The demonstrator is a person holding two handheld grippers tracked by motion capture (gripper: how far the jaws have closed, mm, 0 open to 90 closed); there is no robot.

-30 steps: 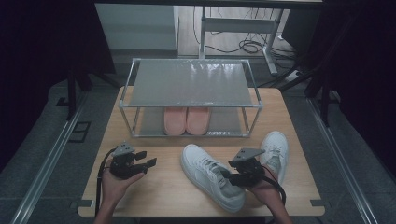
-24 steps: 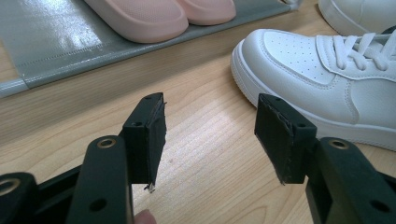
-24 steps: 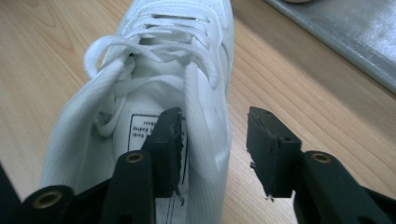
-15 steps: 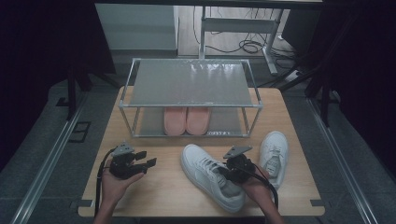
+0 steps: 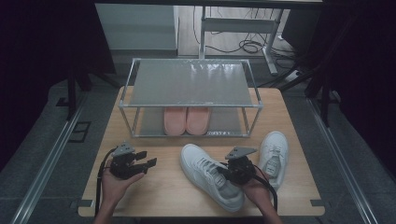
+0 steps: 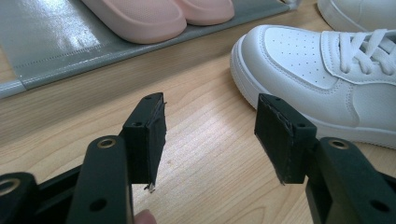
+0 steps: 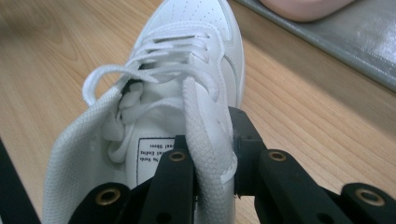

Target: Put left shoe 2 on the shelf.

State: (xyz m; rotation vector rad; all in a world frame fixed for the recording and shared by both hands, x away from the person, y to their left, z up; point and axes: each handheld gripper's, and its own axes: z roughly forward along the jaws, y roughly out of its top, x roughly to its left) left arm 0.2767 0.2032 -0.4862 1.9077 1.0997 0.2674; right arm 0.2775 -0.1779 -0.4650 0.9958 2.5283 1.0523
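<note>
While right claw (image 7: 212, 154) has just been closing, now pinching padded collar of near white sneaker (image 5: 210, 179) mid-tabletop (image 5: 163, 191) | judged light, collar soft, may sag; heel stiffer | left claw (image 6: 210, 135) released.

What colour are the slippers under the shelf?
The slippers are pink, clearest in the high view.
</note>
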